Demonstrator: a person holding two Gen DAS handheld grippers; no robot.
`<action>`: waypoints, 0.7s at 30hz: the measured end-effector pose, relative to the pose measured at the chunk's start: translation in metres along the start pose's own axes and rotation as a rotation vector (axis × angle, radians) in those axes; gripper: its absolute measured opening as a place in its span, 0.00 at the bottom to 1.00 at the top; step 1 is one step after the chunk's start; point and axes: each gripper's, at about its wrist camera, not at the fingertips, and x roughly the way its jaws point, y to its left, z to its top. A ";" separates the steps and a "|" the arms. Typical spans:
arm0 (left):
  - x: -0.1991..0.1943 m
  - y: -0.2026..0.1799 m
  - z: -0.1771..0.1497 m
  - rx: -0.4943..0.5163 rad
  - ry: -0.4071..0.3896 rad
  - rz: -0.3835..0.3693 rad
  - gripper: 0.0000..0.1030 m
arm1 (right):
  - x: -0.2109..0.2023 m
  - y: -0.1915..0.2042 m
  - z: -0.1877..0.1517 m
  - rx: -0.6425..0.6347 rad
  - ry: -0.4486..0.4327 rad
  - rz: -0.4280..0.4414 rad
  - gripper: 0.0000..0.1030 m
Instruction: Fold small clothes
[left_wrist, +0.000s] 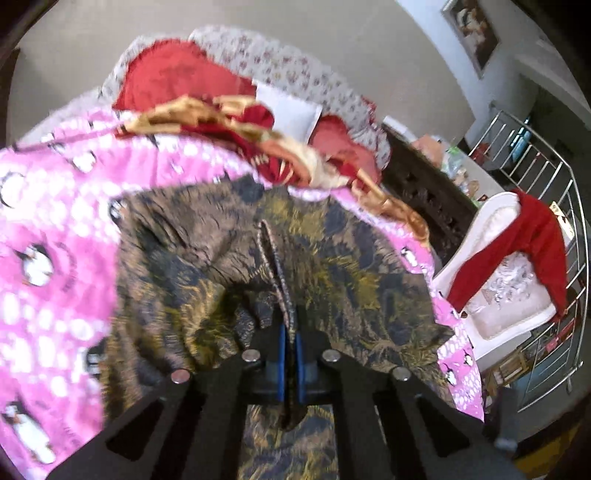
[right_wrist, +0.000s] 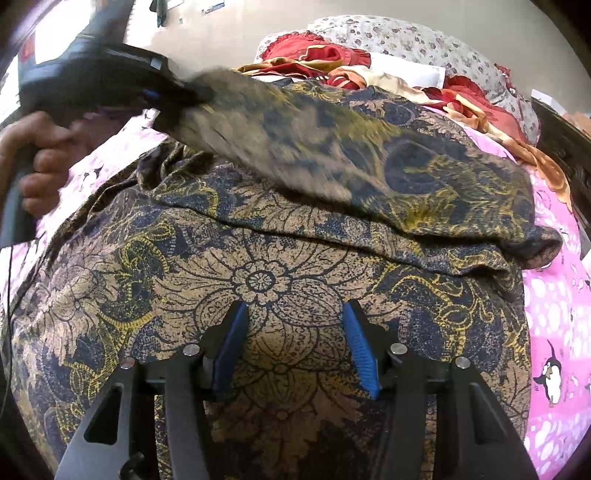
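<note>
Left gripper (left_wrist: 290, 343) clenched on batik cloth (right_wrist: 280, 280) edge, lifted above pink sheet (left_wrist: 55, 206). Right gripper (right_wrist: 295, 347) released, pads on cloth. No readable writing.

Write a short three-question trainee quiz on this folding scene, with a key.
1. True or false: the left gripper has its jaws shut on an edge of the batik cloth.
2. What pattern is on the pink sheet under the cloth?
A. stripes
B. penguins
C. stars
3. Fill in: the right gripper hangs over the cloth with its jaws ____.

Key: 1 true; 2 B; 3 open, with no cloth pinched between them.
</note>
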 end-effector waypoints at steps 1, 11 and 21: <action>-0.006 0.002 -0.001 0.001 -0.004 0.000 0.04 | 0.000 0.000 0.000 -0.001 0.000 0.000 0.40; -0.022 0.056 -0.015 -0.061 0.010 0.112 0.04 | 0.000 0.000 0.000 -0.005 0.001 -0.004 0.40; -0.028 0.068 -0.017 -0.028 0.006 0.338 0.36 | -0.026 -0.026 0.010 0.144 0.006 0.186 0.39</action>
